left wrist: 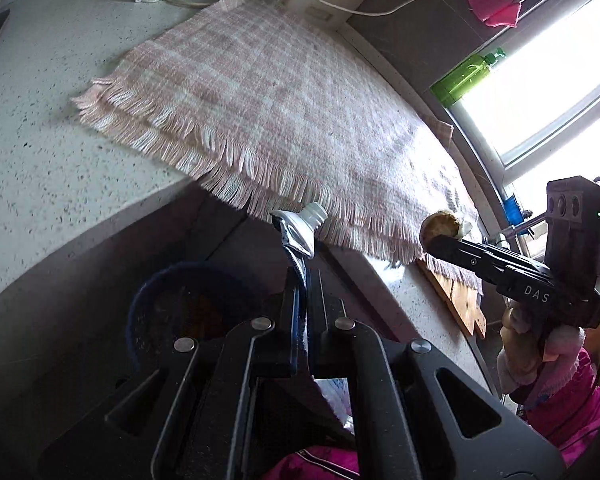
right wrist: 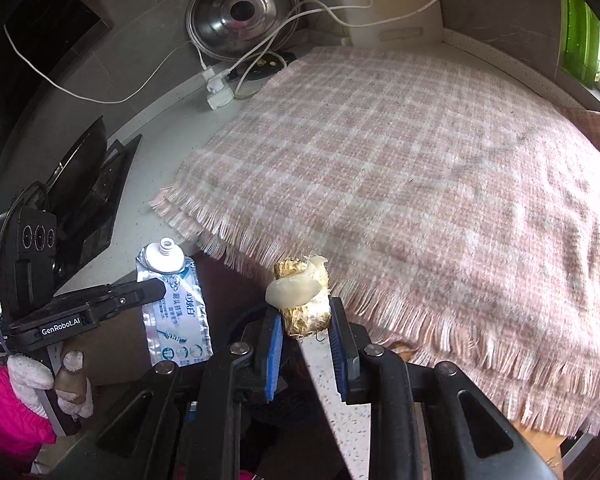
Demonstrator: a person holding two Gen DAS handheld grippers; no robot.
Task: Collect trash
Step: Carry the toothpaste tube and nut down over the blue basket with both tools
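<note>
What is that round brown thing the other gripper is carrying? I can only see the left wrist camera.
Observer: It is a crumpled golden-brown lump with a pale creamy scrap stuck on top. The right gripper is shut on it from both sides.
Operator: What does my squashed tube look like from the flat side?
Observer: The flattened white tube has blue printing and a small toothbrush picture on it.
Operator: Is there anything off to the left that I can't see?
Observer: Yes, a dark metal pan sits on a black hob at the left end of the counter.
</note>
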